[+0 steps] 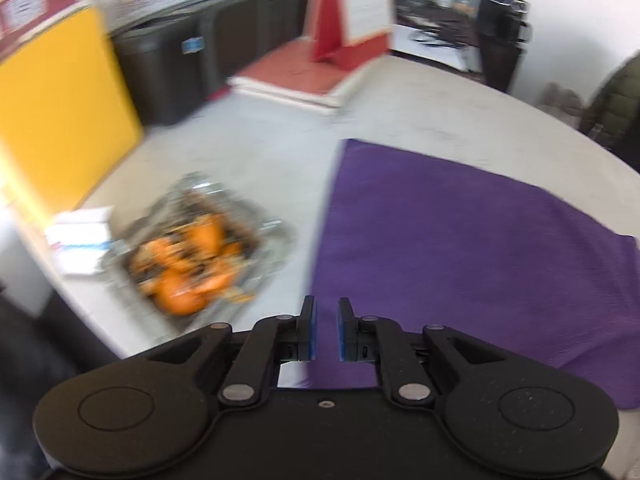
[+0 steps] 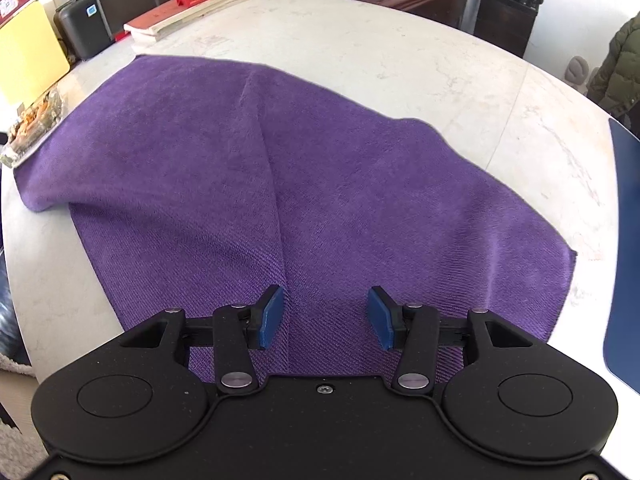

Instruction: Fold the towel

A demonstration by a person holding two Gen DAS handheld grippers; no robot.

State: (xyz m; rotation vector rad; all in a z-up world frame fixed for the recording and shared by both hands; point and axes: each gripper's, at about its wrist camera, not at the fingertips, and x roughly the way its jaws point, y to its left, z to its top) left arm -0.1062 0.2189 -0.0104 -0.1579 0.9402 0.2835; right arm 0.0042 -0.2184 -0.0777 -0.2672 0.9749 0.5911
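Observation:
A purple towel (image 2: 304, 184) lies spread on the pale stone table (image 2: 400, 52). A raised crease runs down its middle, and its left corner is rumpled over itself. My right gripper (image 2: 325, 316) hovers over the towel's near edge, open wide with nothing between its blue pads (image 2: 270, 318). In the blurred left wrist view, the towel (image 1: 460, 248) fills the right half. My left gripper (image 1: 327, 328) is over the towel's near left edge. Its pads (image 1: 312, 330) are only a narrow gap apart and hold nothing.
A clear packet of orange food (image 1: 192, 256) and a small white box (image 1: 80, 236) lie left of the towel. A yellow board (image 1: 52, 120), black machine (image 2: 100, 20), and red calendar on books (image 2: 200, 4) line the far side. A person's green jacket (image 2: 620, 68) and a blue object (image 2: 624, 252) are at the right.

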